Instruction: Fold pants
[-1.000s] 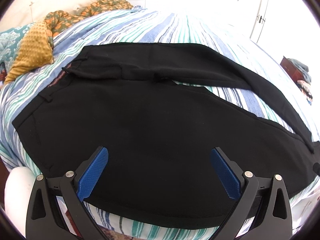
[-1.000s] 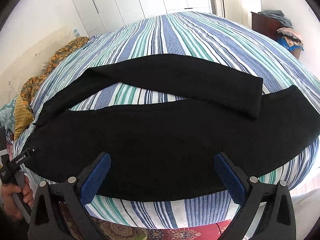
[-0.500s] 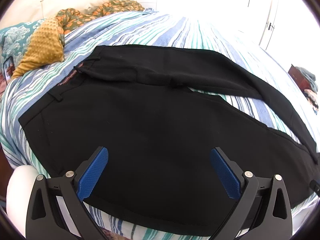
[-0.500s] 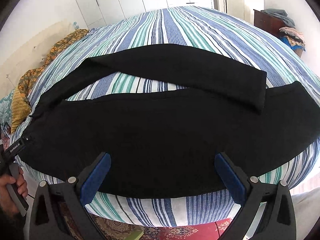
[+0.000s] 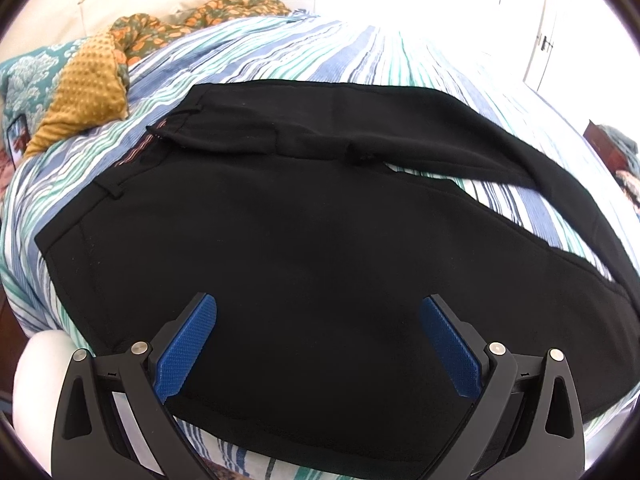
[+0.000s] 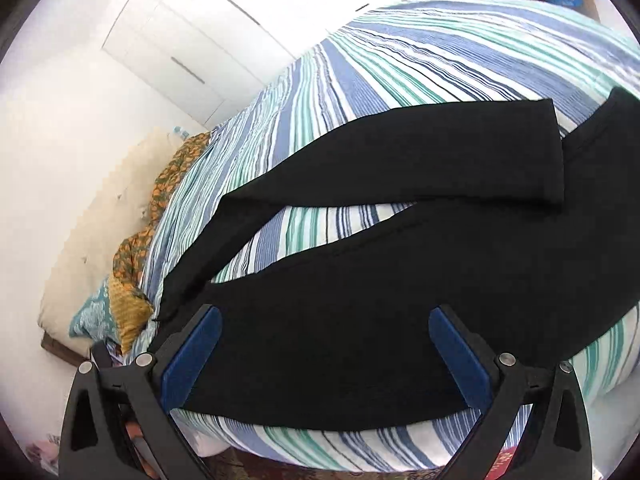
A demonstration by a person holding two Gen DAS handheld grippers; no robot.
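Observation:
Black pants [image 5: 280, 232] lie spread on a striped bed. In the left wrist view the waistband is at the left, and the far leg lies folded over along the top. In the right wrist view the pants [image 6: 400, 288] show both legs, the far leg [image 6: 420, 160] angled across with its cuff at the right. My left gripper [image 5: 318, 312] is open and empty above the near hip area. My right gripper [image 6: 324, 320] is open and empty above the near leg.
The striped bedspread [image 5: 320, 52] covers the bed. A mustard dotted pillow [image 5: 84, 92] and a floral orange blanket [image 5: 192, 20] lie at the head end. White wardrobe doors [image 6: 192, 40] stand behind the bed. A dark wooden stand [image 5: 600, 144] is at the far right.
The left gripper has moved closer to the waist end of the pants. The right gripper has tilted and swung, so the bed now looks slanted. Both stay open and empty.

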